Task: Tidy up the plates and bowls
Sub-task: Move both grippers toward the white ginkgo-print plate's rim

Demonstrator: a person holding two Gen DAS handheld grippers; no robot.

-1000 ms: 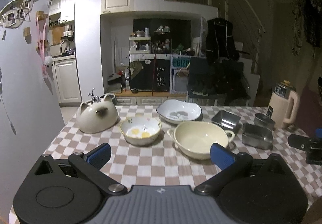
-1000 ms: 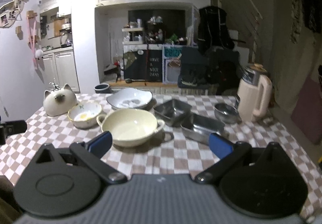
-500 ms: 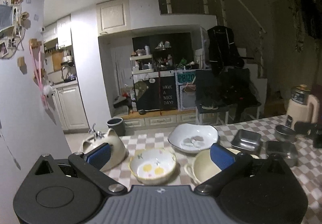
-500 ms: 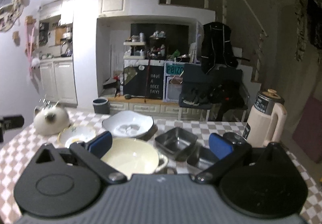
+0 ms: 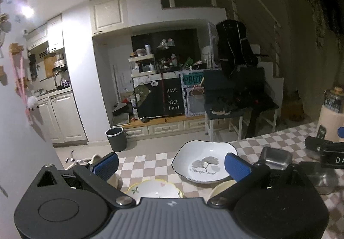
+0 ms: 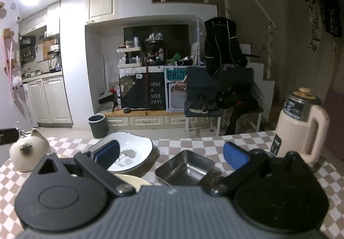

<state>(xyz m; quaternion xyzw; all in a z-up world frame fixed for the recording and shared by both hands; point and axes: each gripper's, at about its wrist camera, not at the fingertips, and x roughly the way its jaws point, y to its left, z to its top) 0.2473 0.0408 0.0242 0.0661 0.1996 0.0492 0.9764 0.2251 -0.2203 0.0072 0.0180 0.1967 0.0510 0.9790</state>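
Note:
On the checkered table lies a white square plate with a leaf print, also in the right wrist view. A small flowered bowl and a cream handled bowl sit below my left gripper, which is open and empty above them. My right gripper is open and empty above a square steel tray; the cream bowl peeks out under it. The steel tray also shows in the left wrist view.
A cat-shaped white ceramic piece stands at the table's left. A cream kettle stands at the right, with a small steel bowl beside it. Another steel tray lies right. Beyond the table are a chair and kitchen cabinets.
Both grippers have moved forward over the table and tilted up; the bowls have slid down under the gripper bodies. Both stay open and empty.

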